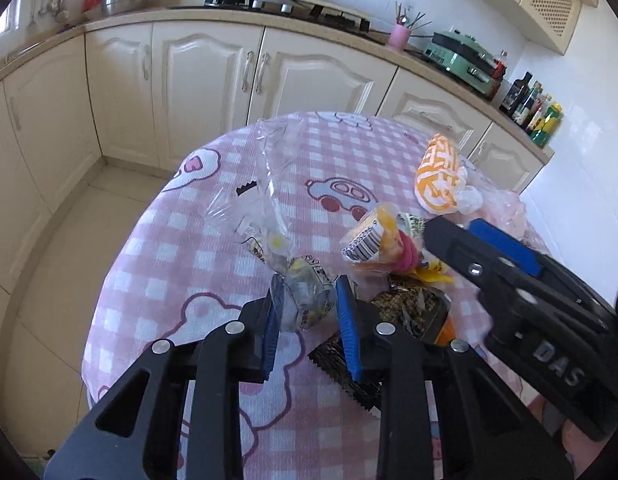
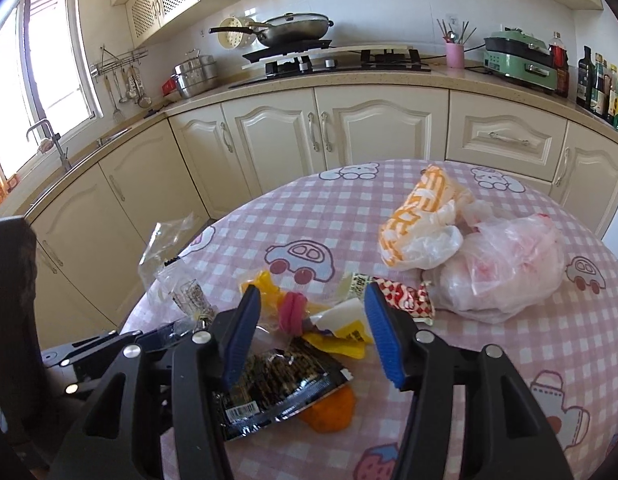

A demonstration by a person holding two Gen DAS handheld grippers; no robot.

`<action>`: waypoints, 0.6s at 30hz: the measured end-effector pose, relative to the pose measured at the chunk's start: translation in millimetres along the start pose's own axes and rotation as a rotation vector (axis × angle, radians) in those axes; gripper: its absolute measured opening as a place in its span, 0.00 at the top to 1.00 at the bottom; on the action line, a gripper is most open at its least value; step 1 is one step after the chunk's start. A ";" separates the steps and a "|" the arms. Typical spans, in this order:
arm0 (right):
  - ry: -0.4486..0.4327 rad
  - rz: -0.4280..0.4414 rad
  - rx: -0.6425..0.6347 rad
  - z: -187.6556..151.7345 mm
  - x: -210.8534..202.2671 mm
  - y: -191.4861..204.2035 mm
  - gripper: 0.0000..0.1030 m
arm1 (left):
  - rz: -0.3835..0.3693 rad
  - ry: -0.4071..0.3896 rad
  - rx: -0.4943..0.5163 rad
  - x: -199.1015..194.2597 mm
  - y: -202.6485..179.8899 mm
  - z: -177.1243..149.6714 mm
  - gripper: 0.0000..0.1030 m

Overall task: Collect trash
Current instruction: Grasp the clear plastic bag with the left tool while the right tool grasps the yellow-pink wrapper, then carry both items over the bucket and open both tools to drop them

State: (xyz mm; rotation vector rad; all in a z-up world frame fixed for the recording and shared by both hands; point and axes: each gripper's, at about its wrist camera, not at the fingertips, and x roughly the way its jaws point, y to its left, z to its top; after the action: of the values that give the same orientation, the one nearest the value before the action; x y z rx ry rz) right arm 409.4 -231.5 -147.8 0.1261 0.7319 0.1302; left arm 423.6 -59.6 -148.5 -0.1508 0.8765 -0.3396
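Observation:
On the pink checked tablecloth lies a heap of trash. My left gripper is shut on a crumpled clear wrapper with yellow and black print. To its right lie a black snack packet and a yellow wrapper with a pink twist. My right gripper stands open just above that yellow wrapper, with the black packet under its fingers and nothing pinched. It also shows in the left wrist view, where the right gripper comes in from the right.
An orange-and-white plastic bag and a pink translucent bag lie at the far right. A red checked wrapper, an orange lump and loose clear cellophane lie nearby. The table edge drops off left; cabinets stand behind.

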 end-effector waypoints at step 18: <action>0.083 -0.054 -0.178 1.6 33.4 49.5 0.73 | 0.015 -0.075 -0.058 -50.5 45.2 -9.2 0.76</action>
State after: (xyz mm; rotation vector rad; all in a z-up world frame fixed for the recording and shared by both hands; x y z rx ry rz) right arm 431.4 -177.5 -160.7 -0.0689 0.8020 0.1487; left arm 397.0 0.6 -129.7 -0.2095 0.8135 -0.2926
